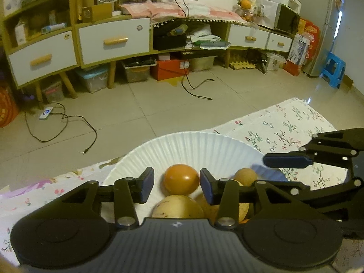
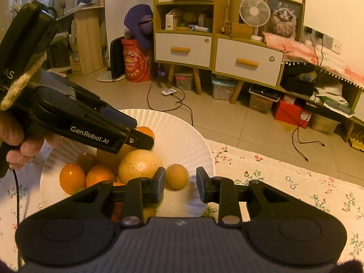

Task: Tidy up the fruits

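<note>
The right gripper (image 2: 179, 185), open and holding nothing, has the small brown fruit (image 2: 176, 176) just past its tips, slightly left of the middle, in the paper plate (image 2: 182, 122).

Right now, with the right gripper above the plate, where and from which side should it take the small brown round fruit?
Grip the small brown fruit across its round middle, coming down from above on the near side. It lies alone on the paper plate, clear of the big tan fruit, with the right gripper open around it.
</note>
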`<action>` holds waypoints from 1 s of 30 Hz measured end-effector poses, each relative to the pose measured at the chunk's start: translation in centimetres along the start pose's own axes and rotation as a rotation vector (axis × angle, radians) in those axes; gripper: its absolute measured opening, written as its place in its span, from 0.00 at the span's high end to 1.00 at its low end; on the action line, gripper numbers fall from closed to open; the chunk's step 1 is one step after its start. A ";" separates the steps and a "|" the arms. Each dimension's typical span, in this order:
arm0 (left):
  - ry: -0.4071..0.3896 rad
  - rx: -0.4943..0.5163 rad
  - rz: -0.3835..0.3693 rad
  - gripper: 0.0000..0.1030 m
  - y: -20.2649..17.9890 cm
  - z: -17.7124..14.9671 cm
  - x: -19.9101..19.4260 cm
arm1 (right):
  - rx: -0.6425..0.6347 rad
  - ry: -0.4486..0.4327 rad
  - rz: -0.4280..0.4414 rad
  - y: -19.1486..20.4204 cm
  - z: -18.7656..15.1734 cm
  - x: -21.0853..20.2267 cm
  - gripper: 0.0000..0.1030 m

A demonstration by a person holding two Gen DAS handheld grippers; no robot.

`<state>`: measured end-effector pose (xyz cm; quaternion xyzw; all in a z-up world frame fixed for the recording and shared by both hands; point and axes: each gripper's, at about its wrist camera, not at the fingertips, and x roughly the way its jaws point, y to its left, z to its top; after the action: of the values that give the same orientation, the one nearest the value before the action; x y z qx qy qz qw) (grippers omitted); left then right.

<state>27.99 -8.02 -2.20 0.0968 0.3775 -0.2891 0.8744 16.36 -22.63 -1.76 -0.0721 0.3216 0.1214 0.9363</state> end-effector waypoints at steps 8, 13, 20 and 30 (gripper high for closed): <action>-0.014 -0.012 0.057 0.51 -0.1 -0.7 -2.8 | -0.002 -0.001 -0.041 0.3 0.4 -2.3 0.61; -0.026 -0.021 0.075 0.44 -0.3 -1.4 -5.0 | 0.004 -0.003 -0.067 0.7 0.4 -4.1 0.48; -0.020 -0.021 0.089 0.38 -0.9 -3.3 -7.4 | 0.006 0.009 -0.096 1.3 -0.6 -6.0 0.44; -0.013 -0.026 0.093 0.29 -2.0 -5.8 -10.0 | 0.012 0.009 -0.112 2.5 -1.0 -8.4 0.35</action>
<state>17.89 -3.08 0.98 0.1011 0.3703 -0.2437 0.8906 8.66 -21.93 2.58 -0.0848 0.3220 0.0667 0.9406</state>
